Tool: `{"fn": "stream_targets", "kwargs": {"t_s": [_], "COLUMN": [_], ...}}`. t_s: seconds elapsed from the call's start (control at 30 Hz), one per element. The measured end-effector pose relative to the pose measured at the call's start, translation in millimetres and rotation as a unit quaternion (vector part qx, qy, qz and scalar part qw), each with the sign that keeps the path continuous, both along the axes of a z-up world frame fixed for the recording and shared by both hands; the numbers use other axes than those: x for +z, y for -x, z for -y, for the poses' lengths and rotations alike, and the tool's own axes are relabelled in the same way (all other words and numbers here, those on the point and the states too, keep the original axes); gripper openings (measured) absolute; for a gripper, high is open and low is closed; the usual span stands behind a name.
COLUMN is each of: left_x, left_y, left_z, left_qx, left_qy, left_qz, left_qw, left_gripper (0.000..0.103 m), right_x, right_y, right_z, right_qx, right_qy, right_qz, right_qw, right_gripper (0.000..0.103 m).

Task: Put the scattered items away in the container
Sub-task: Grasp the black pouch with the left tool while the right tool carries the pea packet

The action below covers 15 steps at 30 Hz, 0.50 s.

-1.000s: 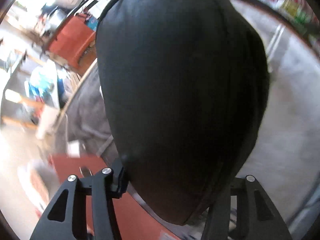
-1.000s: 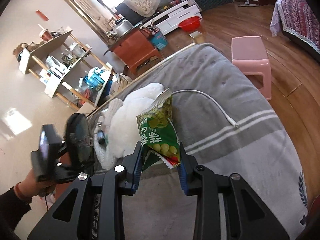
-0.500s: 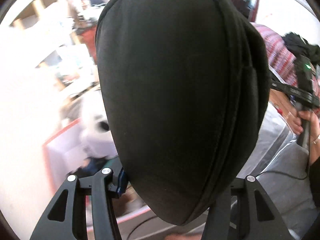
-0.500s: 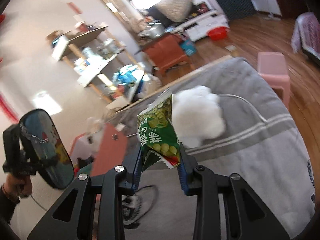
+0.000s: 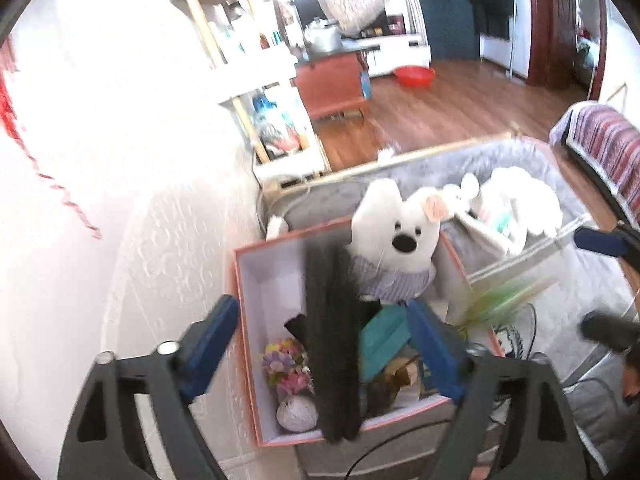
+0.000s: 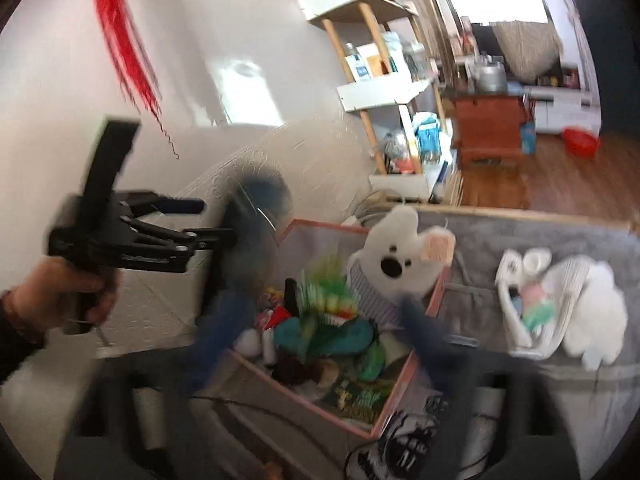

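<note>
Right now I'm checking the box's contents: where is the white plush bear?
In both wrist views the white plush bear sits upright at the pink box's far end.

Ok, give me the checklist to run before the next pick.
1. Left gripper free of its load: ok. Jaws opening; the black oval item sits between them, pads off it.
2. Black oval item over the pink box: ok. Whether it has landed: cannot tell, blurred.
3. Right gripper free: ok. Jaws opening, pads off the green snack bag.
4. Snack bag over the box: ok. Settled: cannot tell.
5. Bed cleared: not ok. The white basket and a fluffy white toy lie on the grey blanket.
</note>
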<state>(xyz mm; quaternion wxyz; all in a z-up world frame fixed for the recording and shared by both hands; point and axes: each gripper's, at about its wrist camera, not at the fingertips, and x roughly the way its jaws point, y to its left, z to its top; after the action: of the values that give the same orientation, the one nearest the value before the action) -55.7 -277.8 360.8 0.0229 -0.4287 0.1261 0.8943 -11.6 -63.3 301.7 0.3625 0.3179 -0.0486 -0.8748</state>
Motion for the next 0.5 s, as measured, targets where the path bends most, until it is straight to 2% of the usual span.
{"fn": "stream_targets", "kwargs": {"t_s": [0.03, 0.1, 0.13, 0.2, 0.23, 0.3, 0.37, 0.4, 0.5], "left_x": [3.9, 12.9, 13.5, 13.5, 14.0, 5.1, -1.0, -5.2, -22.9], "left_y": [2.0, 0.3, 2.9, 3.4, -4.1, 15.0, 23.9, 33.1, 72.1], "left_z": [5.1, 12.2, 1.9, -6.1, -4.6, -14.1, -25.5, -32.5, -64.4], "left_qx": [-0.001, -0.005, -0.008, -0.013, -0.016, -0.022, -0.026, -0.028, -0.02], "left_qy": [-0.008, -0.028, -0.036, -0.058, -0.072, -0.122, -0.181, -0.221, -0.294], "left_qz": [-0.006, -0.01, -0.01, -0.008, -0.005, 0.011, 0.026, 0.038, 0.069], "left_qw": [1.0, 0.9996, 0.9993, 0.9982, 0.9972, 0.9922, 0.9828, 0.9742, 0.953], "left_gripper": [0.09, 0.09, 0.09, 0.09, 0.091, 0.091, 0.09, 0.09, 0.09], "right_x": [3.1, 4.0, 3.3, -0.7, -2.1, -4.5, -9.6, -14.2, -33.3], "right_y": [-1.5, -1.9, -1.0, 3.9, 6.5, 11.7, 19.0, 24.7, 50.0], "right_z": [8.3, 11.1, 9.4, 0.1, -5.9, -23.4, -47.6, -61.3, -100.9], "right_qx": [0.004, 0.008, 0.006, -0.005, -0.012, -0.03, -0.053, -0.066, -0.093], "right_qy": [-0.009, -0.012, -0.011, -0.012, -0.011, -0.008, -0.009, -0.013, -0.019], "right_qz": [-0.012, -0.009, -0.007, 0.003, 0.007, 0.012, 0.014, 0.018, 0.045], "right_qw": [1.0, 1.0, 1.0, 1.0, 1.0, 0.999, 0.998, 0.998, 0.994], "right_gripper": [0.09, 0.085, 0.08, 0.077, 0.077, 0.077, 0.077, 0.075, 0.057]}}
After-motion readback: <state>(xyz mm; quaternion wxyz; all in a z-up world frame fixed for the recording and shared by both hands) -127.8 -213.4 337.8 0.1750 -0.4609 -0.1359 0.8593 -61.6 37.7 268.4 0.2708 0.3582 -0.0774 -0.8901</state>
